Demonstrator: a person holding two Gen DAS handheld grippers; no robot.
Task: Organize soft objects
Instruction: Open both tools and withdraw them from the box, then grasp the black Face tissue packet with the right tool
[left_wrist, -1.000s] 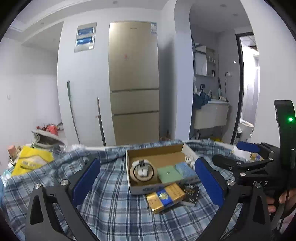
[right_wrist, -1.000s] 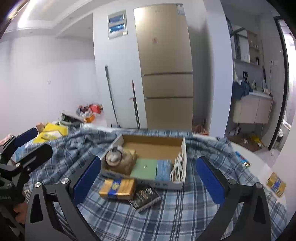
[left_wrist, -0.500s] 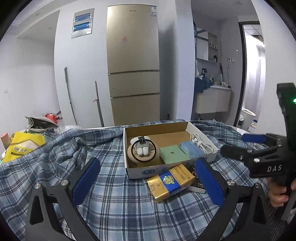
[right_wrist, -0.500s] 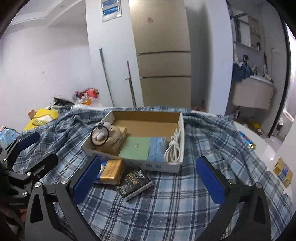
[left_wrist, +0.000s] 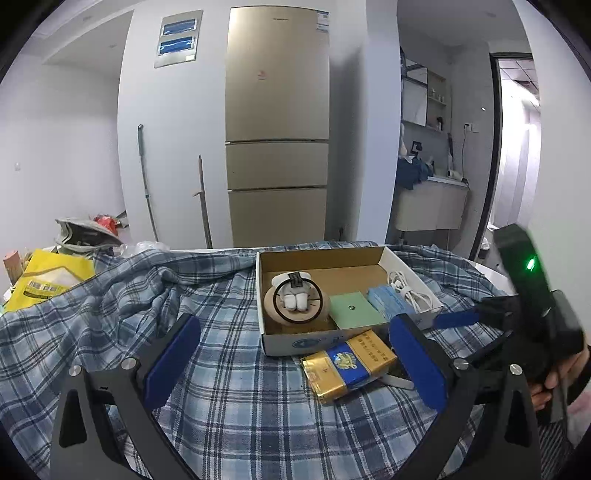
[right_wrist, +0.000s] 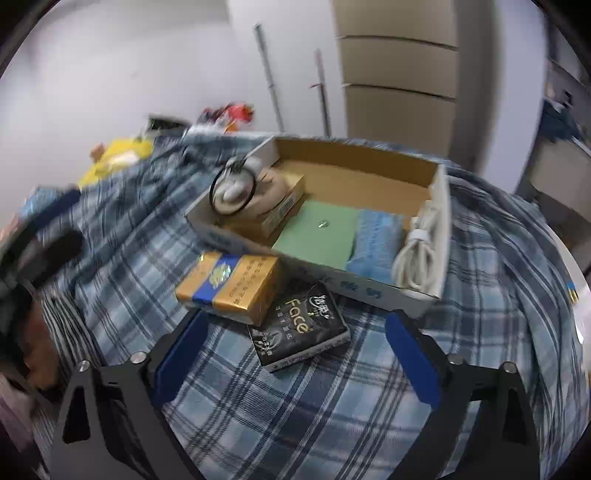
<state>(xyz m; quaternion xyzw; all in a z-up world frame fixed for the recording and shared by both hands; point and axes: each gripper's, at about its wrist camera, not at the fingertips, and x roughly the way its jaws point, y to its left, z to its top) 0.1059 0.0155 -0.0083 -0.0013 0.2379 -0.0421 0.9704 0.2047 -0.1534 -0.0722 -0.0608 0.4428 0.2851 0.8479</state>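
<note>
An open cardboard box (left_wrist: 280, 343) (right_wrist: 354, 286) on the plaid cloth holds a beige plush toy (left_wrist: 295, 299) (right_wrist: 236, 192), a green pack (right_wrist: 321, 232), a blue tissue pack (right_wrist: 376, 236) and a coiled white cable (right_wrist: 417, 258). In front of the box a gold and blue pack (left_wrist: 347, 363) (right_wrist: 232, 284) leans on a black "Face" tissue pack (right_wrist: 299, 328). My right gripper (right_wrist: 295, 354) tilts down over the black pack, its jaws closing but wide and touching nothing. My left gripper (left_wrist: 295, 354) is open and holds nothing, just short of the gold pack.
Rumpled plaid cloth (left_wrist: 129, 288) covers the surface. A yellow bag (left_wrist: 48, 280) and clutter lie at the far left. A tall fridge (left_wrist: 277, 129) stands behind, with a doorway at the right. A hand (left_wrist: 561, 373) holds the right gripper's handle.
The right gripper has dropped, tipped downward and come closer to the two packs, with its jaws a little narrower. The left gripper sank slightly at first and then stayed put.
</note>
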